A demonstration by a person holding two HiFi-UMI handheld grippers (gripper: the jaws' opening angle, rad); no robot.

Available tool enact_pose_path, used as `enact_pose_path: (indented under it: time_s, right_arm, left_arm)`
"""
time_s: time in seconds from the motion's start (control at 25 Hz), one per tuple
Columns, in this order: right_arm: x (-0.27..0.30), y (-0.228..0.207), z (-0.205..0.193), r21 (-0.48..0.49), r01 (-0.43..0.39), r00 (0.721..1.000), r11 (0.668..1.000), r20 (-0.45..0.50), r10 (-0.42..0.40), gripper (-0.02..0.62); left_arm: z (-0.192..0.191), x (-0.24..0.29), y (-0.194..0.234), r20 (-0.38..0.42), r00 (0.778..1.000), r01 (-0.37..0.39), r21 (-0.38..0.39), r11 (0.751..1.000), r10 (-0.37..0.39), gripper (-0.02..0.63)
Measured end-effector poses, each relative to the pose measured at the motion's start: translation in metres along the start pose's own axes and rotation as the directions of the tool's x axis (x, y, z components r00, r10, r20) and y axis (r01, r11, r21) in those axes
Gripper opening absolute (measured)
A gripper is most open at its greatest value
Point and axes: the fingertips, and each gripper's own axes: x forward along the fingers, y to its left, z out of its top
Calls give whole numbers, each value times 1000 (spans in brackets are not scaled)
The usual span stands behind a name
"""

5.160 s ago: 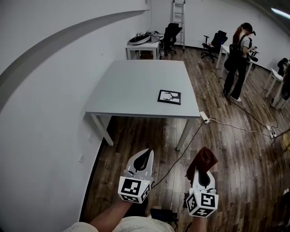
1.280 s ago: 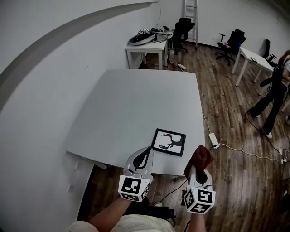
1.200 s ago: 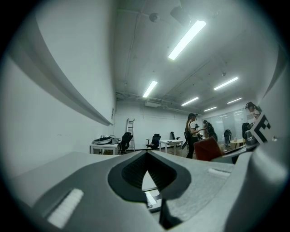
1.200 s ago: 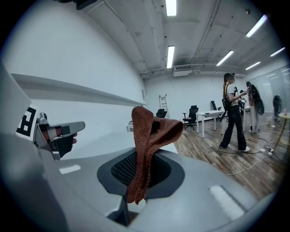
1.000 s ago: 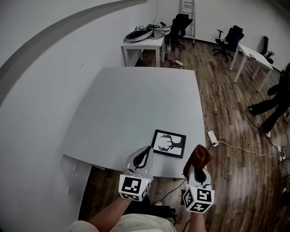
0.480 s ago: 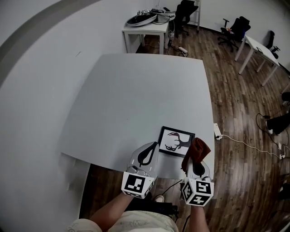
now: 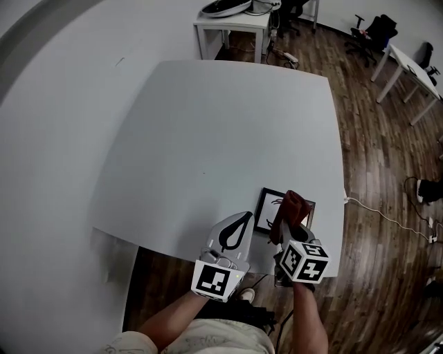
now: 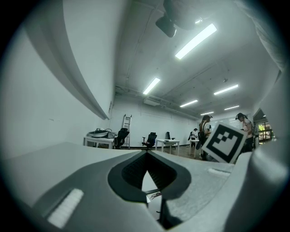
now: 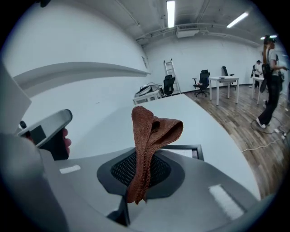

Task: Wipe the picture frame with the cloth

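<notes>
Right gripper (image 7: 286,225) pinches a rust-brown knitted cloth (image 9: 152,131), folded and floppy, overlapping the black rectangular picture frame (image 7: 266,207) at the lower right of the smooth grey table (image 7: 221,138). Left gripper (image 7: 241,220) has its jaws pressed together, empty, just left of the frame.

An open-plan office or lab room: wood-plank floor (image 7: 387,138), plain white walls (image 7: 55,138), white work tables (image 7: 208,138), black swivel chairs (image 9: 204,81), ceiling strip lights (image 9: 171,11), 1 ladder (image 9: 171,72) (propped at the far wall).
</notes>
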Motion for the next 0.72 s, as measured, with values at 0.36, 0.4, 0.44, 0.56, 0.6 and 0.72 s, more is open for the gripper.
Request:
enact_pose_path:
  time_s: [0.36, 0.4, 0.44, 0.56, 0.6, 0.72]
  right_arm:
    - [91, 13, -25, 173, -59, 954, 983, -280, 106, 58]
    - [97, 12, -28, 179, -55, 949, 982, -297, 107, 58]
    - [102, 11, -30, 181, -46, 944, 982, -313, 102, 58]
    - [111, 6, -37, 174, -19, 935, 985, -346, 79, 58]
    - [113, 4, -39, 172, -14, 933, 985, -351, 74, 58]
    - [115, 1, -41, 170, -7, 931, 985, -358, 69, 58]
  left_arm:
    - [-13, 1, 19, -21, 1000, 17, -37, 999, -17, 0]
    - [-14, 0, 21, -23, 1000, 16, -41, 999, -17, 0]
    - [-15, -1, 23, -24, 1000, 17, -43, 999, -18, 0]
    - [-18, -3, 24, -28, 999, 18, -51, 999, -20, 0]
    - [-19, -3, 24, -30, 999, 20, -53, 998, -21, 0]
    - [-22, -3, 24, -40, 999, 23, -61, 998, -26, 0]
